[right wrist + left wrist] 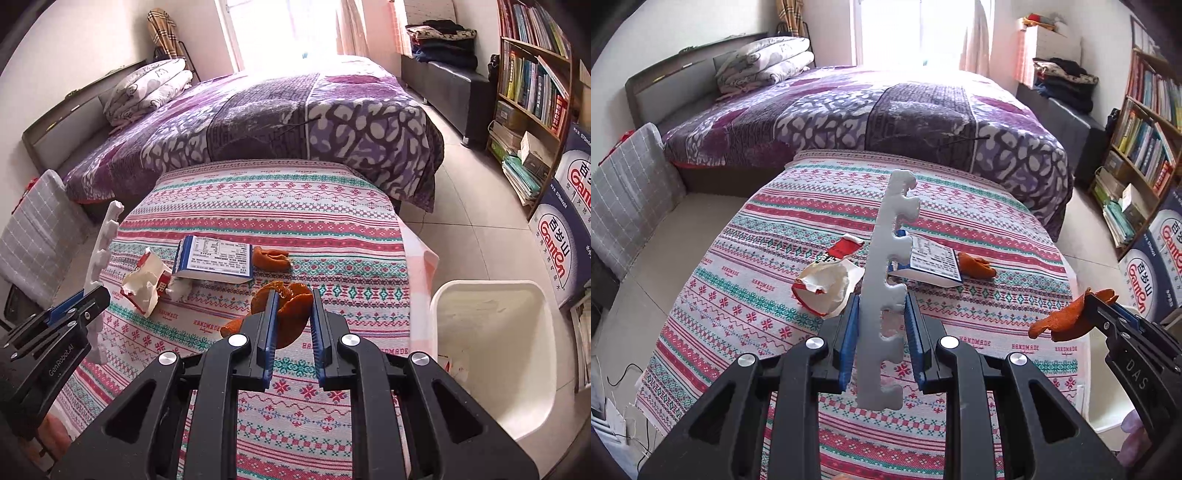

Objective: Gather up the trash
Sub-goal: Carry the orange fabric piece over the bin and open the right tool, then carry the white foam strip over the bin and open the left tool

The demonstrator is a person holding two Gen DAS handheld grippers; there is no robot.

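Observation:
My left gripper (882, 314) is shut on a long white notched foam strip (890, 258) and holds it upright above the patterned table; it also shows in the right wrist view (101, 243). My right gripper (293, 314) is shut on a piece of orange peel (284, 310), seen from the side in the left wrist view (1063, 321). On the table lie a torn red-and-white paper wrapper (823, 284) (146, 288), a blue-and-white box (932, 266) (214, 264) and another orange peel (977, 266) (271, 258).
A white bin (495, 354) stands on the floor right of the table (258, 206). A bed with a purple cover (277, 122) lies behind the table. A bookshelf (532, 96) and cardboard boxes (561, 236) stand at the right.

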